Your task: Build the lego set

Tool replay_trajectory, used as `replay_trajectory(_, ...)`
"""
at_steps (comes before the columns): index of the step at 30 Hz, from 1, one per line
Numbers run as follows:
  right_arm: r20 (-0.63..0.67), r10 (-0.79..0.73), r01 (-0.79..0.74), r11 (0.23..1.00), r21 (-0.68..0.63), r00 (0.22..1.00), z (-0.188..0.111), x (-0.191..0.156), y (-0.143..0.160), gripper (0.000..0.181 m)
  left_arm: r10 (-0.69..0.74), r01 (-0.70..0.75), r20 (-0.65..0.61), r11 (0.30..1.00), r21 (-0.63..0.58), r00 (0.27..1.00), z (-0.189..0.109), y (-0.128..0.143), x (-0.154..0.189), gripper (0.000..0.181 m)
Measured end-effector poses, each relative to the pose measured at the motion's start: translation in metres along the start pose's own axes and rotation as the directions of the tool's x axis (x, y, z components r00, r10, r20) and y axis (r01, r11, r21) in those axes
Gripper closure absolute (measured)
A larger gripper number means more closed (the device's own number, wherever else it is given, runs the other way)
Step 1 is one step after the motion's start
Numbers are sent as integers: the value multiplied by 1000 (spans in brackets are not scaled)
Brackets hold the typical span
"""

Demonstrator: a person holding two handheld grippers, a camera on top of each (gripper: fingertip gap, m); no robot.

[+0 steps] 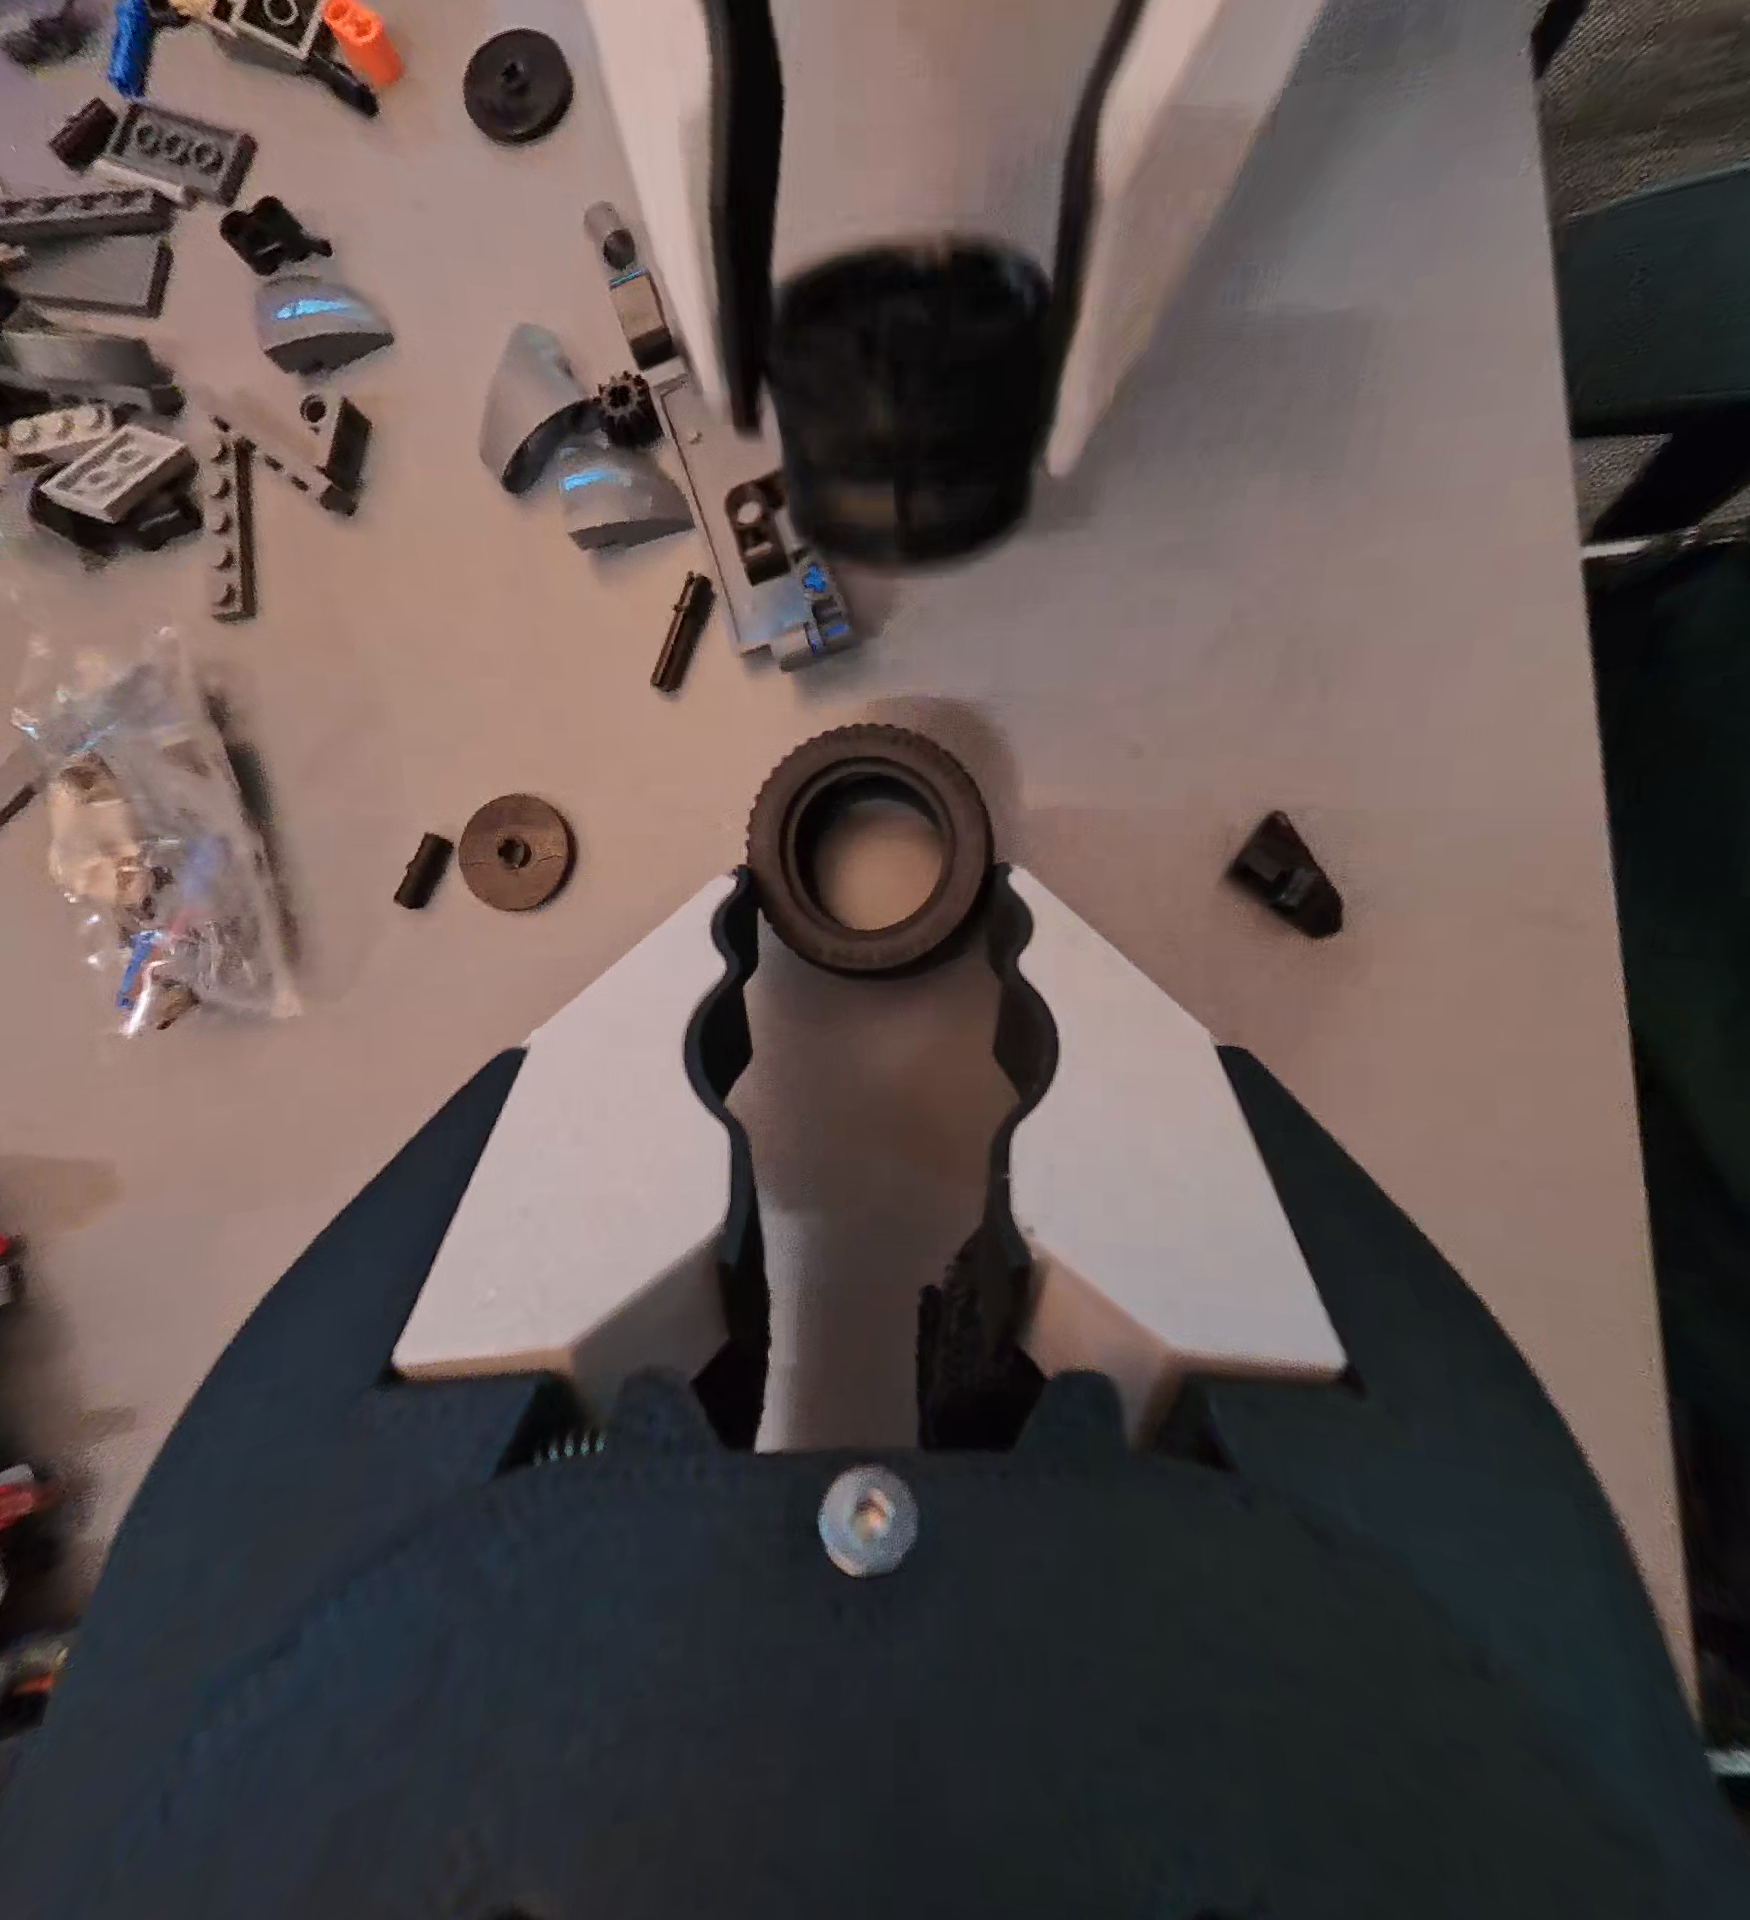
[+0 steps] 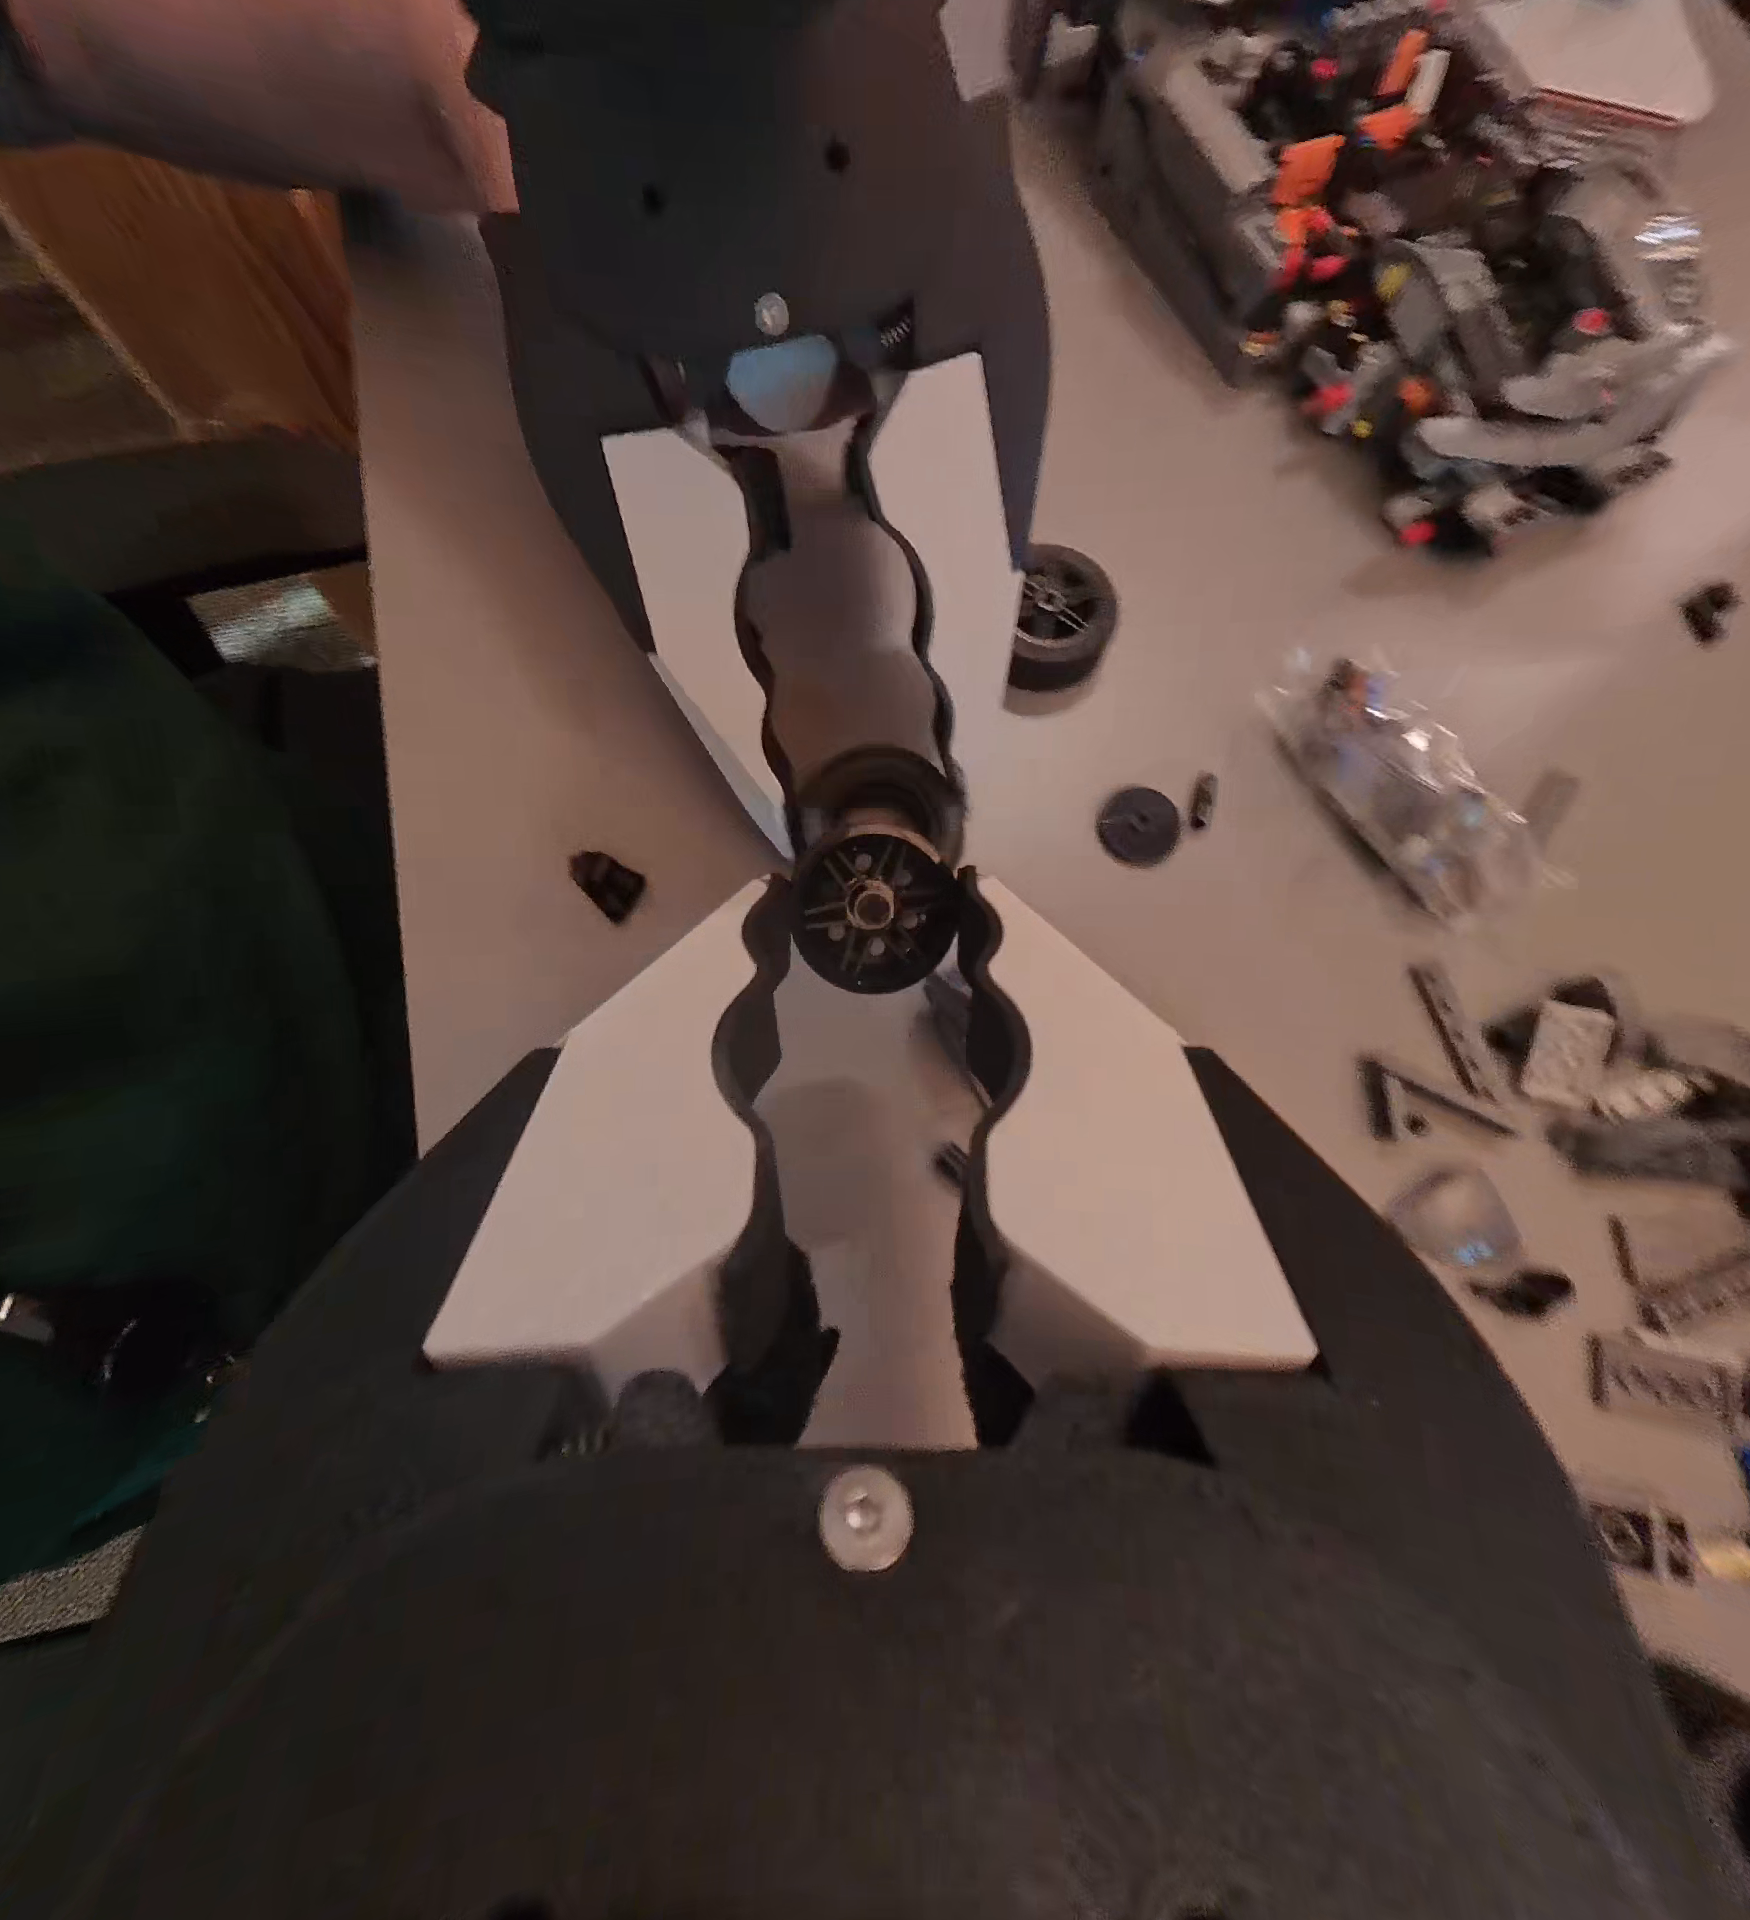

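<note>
1. Your left gripper (image 1: 871, 883) fills the lower part of the left wrist view, its fingers narrowed onto a black rubber tyre (image 1: 869, 850) – the tyre sits pinched between the tips, its hollow centre facing the camera, above the pale bench (image 1: 1266, 644).
2. Beyond it in that view, your right gripper (image 1: 907, 416) comes in from the top, blurred, with a dark wheel rim (image 1: 907, 400) between its fingers.
3. Loose parts lie to the left: two black round discs (image 1: 517, 852), grey curved pieces (image 1: 320, 322), grey plates (image 1: 175, 151), a clear bag of small parts (image 1: 154, 842). One small black piece (image 1: 1284, 873) lies apart on the right.
4. Seen from the right wrist view, your right gripper (image 2: 873, 883) has its fingers closed narrowly on the black spoked wheel rim (image 2: 873, 914), hub toward the camera.
5. Directly behind the rim, the tyre (image 2: 876, 784) hangs in the left gripper (image 2: 876, 800) – whether rim and tyre touch is not clear.
6. Farther right stand an assembled wheel (image 2: 1063, 618) and, blurred, the partly built grey model (image 2: 1422, 312).
</note>
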State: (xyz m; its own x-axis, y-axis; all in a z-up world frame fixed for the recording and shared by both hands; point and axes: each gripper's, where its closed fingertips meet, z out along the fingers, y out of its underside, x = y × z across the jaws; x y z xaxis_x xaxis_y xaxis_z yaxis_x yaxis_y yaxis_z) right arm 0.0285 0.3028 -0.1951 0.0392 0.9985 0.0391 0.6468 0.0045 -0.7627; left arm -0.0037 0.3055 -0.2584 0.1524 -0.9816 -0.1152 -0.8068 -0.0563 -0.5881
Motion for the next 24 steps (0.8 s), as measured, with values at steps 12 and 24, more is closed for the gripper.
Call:
replay_trajectory(12, 28, -36, 38, 997, -73, 999, 48, -10, 2, 151, 20, -23, 20, 983, 180, 1000, -35, -16, 9, 145)
replay_trajectory(24, 23, -19, 21, 997, -78, 1000, 38, -6, -3, 152, 32, -36, 30, 985, 167, 999, -26, -14, 7, 156)
